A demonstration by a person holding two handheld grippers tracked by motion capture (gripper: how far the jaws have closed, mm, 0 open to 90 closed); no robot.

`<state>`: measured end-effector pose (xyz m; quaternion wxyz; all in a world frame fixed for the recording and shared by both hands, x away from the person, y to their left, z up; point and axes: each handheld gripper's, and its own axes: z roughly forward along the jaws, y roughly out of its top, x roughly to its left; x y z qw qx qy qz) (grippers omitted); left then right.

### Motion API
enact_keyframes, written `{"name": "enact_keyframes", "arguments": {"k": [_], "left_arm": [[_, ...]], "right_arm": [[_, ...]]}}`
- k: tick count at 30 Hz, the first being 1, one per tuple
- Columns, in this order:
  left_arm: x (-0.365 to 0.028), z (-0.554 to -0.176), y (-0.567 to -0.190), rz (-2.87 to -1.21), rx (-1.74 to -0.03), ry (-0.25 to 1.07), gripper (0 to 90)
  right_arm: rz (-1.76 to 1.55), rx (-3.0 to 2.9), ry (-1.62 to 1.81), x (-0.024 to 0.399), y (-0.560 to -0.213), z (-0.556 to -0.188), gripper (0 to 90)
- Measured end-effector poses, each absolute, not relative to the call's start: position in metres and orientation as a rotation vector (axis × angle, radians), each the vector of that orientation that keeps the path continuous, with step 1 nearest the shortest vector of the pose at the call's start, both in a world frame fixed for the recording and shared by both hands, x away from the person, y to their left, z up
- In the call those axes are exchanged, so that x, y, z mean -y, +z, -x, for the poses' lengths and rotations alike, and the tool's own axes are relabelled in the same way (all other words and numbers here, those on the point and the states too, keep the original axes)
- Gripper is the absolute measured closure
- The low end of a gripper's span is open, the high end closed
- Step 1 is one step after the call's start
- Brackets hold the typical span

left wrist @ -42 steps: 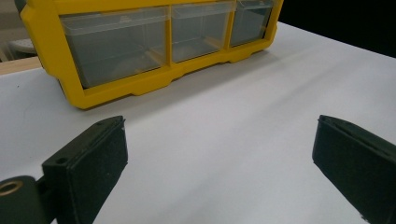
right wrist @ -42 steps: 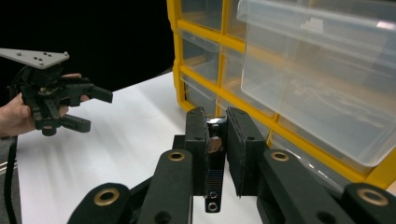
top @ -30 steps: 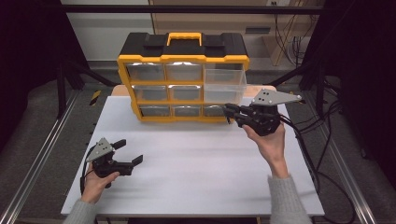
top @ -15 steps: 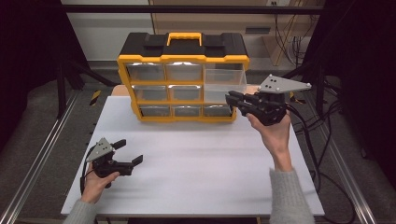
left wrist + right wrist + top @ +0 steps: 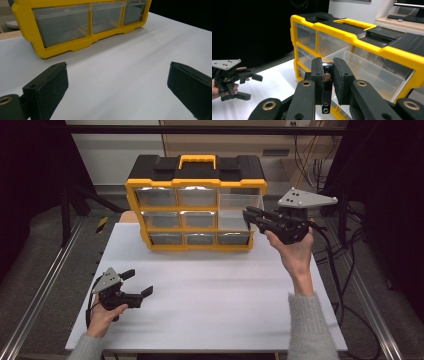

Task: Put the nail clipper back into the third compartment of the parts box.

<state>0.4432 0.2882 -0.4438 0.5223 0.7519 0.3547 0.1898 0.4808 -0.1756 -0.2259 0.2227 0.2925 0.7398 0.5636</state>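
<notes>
Organizer [image 5: 196, 202], yellow and black, standing at the far edge of the white bench [image 5: 210, 305], nine clear drawers in three rows. Top-right drawer [image 5: 241, 202] pulled forward out of its slot, mouth open upward. Right tool [image 5: 254, 216] hovering just beside that drawer's front right corner, jaws clamped tight on a small dark metal piece [image 5: 326, 87], held upright, long axis top to bottom between the pads. Open drawer lying just beyond and a touch left of the tool tip, so right hand by far the nearer. Likely next: over the drawer's front rim and let go. Plenty of free air above the drawer. Left tool [image 5: 138, 284] resting low at the near left, well apart, jaws spread wide, nothing between them.
</notes>
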Motion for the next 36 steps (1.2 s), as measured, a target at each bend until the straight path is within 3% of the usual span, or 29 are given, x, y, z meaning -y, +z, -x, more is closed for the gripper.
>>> {"name": "enact_keyframes", "arguments": {"k": [36], "left_arm": [[-0.289, -0.443, -0.443, -1.796, -0.848, 0.455, 3.3]], "right_arm": [[-0.908, -1.953, 1.539, 0.178, -0.206, -0.521, 79.2]]}}
